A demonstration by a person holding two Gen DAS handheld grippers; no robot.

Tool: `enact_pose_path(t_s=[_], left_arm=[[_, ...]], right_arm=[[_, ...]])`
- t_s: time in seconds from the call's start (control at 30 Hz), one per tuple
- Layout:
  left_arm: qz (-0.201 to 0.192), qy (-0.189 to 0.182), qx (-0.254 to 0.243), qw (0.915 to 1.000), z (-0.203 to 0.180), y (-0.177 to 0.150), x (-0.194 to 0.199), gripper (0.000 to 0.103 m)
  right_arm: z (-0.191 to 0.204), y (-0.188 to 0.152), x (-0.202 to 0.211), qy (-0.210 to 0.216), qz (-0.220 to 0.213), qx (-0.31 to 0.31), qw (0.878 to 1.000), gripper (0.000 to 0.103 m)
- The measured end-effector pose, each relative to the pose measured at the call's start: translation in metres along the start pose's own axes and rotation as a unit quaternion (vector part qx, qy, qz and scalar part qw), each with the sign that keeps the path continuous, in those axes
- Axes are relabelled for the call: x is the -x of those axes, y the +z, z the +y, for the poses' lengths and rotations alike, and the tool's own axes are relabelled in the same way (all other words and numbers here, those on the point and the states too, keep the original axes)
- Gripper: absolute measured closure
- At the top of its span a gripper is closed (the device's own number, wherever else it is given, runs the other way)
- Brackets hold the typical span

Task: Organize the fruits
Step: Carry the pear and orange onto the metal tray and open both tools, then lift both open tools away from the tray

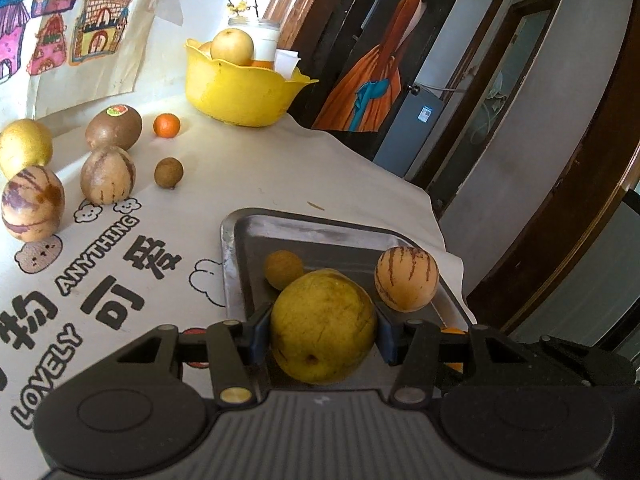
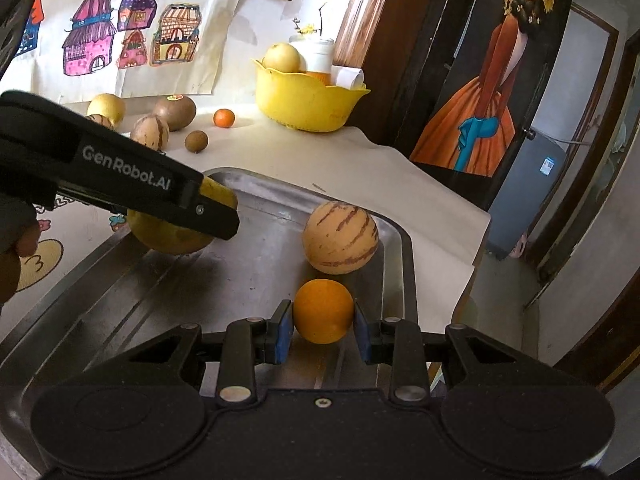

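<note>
- Left gripper (image 1: 323,330) clamped on a yellow pear (image 1: 323,326), over the near end of the metal tray (image 1: 256,236).
- Right gripper (image 2: 323,328) around an orange (image 2: 323,310) on the tray; pads close at both sides, contact hard to judge.
- On the tray too: striped pepino melon (image 1: 406,279), small tan longan (image 1: 283,269) just behind the pear.
- Farther back on the counter (image 1: 248,176): kiwi (image 1: 114,127), tangerine (image 1: 167,125), yellow bowl (image 1: 240,92) of fruit.
</note>
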State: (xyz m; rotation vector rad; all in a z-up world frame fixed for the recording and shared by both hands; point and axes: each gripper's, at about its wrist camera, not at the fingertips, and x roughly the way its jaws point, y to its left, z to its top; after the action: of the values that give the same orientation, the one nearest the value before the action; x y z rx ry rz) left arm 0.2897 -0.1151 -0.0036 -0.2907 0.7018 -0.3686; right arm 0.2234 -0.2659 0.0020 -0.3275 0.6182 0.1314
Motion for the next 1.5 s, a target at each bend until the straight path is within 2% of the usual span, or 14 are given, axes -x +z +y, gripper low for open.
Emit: enact_pose_path(t_s=[0.4,0.7,0.9,1.13,1.4,1.5], left_arm=[[0.005,0.000,0.006,1.0000,0.004,-0.003,-0.005,0.047],[0.003,-0.010,0.016,0.9998,0.007,-0.004,-0.002,0.047],[-0.004,-0.012,0.020,0.9997,0.008,-0.004,0.004,0.042],[-0.029,-0.008,0.021,0.9993,0.003,-0.004,0.023,0.029],[-0.064,0.009,0.018,0.9978,0.002,-0.009,0.054,0.016],[-0.073,0.022,0.018,0.9970,0.004,-0.014,0.065,0.007]], right_arm=[[-0.001,0.001,-0.004,0.004,0.008,-0.004,1.000,0.069],[-0.003,0.000,-0.002,0.004,0.006,-0.011,1.000,0.063],[-0.002,-0.005,0.003,0.004,0.002,-0.018,1.000,0.051],[-0.006,-0.008,0.019,0.000,-0.023,-0.032,0.999,0.030],[-0.011,-0.008,0.042,0.005,-0.050,-0.056,0.997,0.019],[-0.011,-0.010,0.050,0.013,-0.061,-0.068,0.996,0.009]])
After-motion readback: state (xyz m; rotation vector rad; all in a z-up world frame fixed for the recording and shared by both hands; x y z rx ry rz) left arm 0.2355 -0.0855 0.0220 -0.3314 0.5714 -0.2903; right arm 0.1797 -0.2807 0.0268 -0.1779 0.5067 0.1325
